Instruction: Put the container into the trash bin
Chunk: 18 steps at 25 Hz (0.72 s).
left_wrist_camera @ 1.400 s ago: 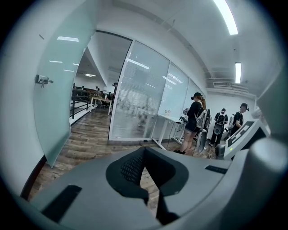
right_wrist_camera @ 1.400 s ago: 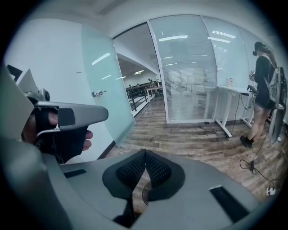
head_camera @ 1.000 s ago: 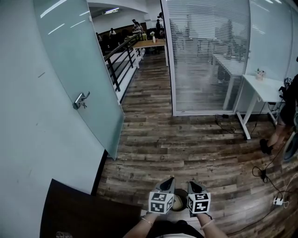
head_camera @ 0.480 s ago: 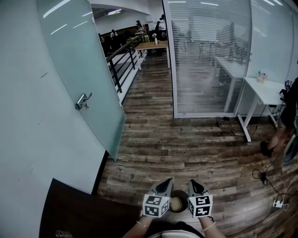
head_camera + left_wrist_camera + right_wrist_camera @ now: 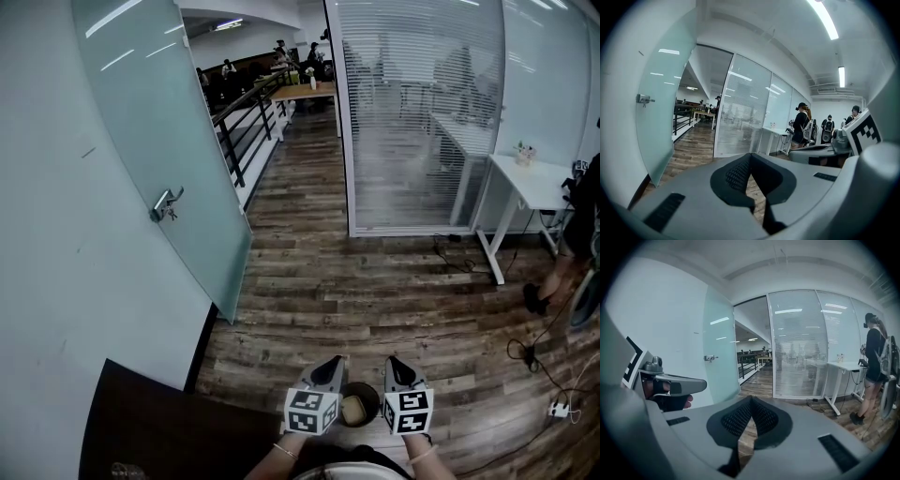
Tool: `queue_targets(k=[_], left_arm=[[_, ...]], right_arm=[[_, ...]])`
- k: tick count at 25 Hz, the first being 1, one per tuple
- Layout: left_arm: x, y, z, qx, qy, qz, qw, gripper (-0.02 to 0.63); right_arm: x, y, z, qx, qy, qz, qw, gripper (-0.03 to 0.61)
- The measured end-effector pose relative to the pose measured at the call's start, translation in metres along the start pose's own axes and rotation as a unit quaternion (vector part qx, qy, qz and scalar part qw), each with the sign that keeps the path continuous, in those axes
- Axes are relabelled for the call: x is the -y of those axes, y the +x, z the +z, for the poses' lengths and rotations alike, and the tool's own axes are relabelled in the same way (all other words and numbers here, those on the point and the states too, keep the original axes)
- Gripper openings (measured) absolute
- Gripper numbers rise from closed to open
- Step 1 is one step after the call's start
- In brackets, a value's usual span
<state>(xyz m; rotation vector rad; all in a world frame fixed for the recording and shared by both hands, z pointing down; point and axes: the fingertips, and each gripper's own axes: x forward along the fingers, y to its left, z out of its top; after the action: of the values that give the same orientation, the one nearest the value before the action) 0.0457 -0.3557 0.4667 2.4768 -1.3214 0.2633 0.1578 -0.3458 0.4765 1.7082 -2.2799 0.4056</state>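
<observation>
Low in the frame, our left gripper (image 5: 330, 362) and right gripper (image 5: 395, 361) both hold their mesh-textured jaws pressed together, empty. Between them sits a round dark trash bin (image 5: 362, 386) with what looks like the tan container (image 5: 354, 410) inside. Beyond lie the plank wood floor (image 5: 375, 291) and a frosted glass door (image 5: 169, 141).
</observation>
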Motion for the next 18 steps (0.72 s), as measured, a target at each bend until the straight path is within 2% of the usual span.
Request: queue_targets(k=[18], left_arm=[[0.027,-0.002,-0.004,0.003,-0.001,0.0,1.0,0.015]], right_arm=[[0.012,-0.018,-0.004,0.006,0.003,0.003,1.0,0.008]])
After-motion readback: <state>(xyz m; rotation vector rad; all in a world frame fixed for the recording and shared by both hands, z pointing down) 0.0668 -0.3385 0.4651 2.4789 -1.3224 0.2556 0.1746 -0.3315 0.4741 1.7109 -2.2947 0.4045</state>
